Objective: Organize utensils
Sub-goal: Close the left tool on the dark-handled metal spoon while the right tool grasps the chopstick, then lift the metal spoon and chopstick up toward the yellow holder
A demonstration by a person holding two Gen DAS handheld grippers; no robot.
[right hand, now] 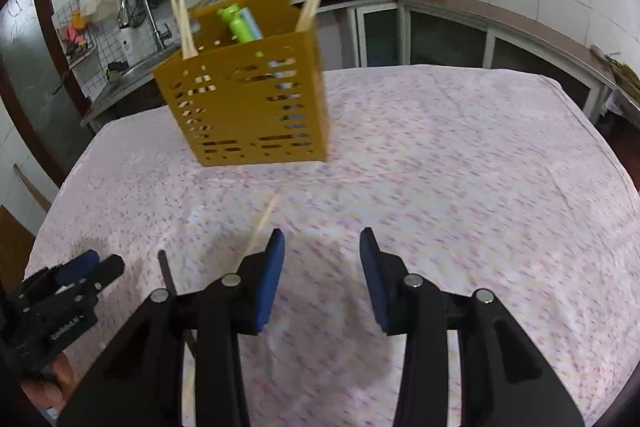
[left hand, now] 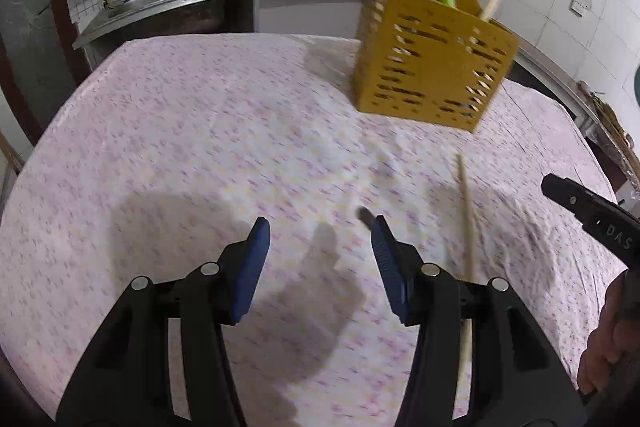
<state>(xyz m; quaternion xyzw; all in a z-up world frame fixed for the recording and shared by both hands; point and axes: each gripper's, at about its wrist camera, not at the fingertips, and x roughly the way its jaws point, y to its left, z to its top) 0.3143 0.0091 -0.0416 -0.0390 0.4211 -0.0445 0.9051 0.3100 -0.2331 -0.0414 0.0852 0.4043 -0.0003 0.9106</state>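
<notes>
Both pairs of fingers are apart with only the tablecloth (left hand: 168,131) showing between the blue pads: my left gripper (left hand: 320,247) and my right gripper (right hand: 322,259) hold nothing. I take the yellow holder (right hand: 248,111) as my landmark. It stands on the cloth beyond both grippers and already has chopsticks (right hand: 184,23) and a green handle (right hand: 240,25) in it.

On the near side of the holder one loose chopstick (left hand: 468,227) lies between my two grippers, pointing roughly toward it, and a dark thin utensil (right hand: 166,273) lies just beside it. I think the next step is to take this chopstick. To do it well I should bring one pair of pads across the stick, near its middle, and close slowly so that it does not roll away.

Both pictures are blurred. The near end of the chopstick is hidden under my fingers, and I cannot tell what the dark utensil is.
</notes>
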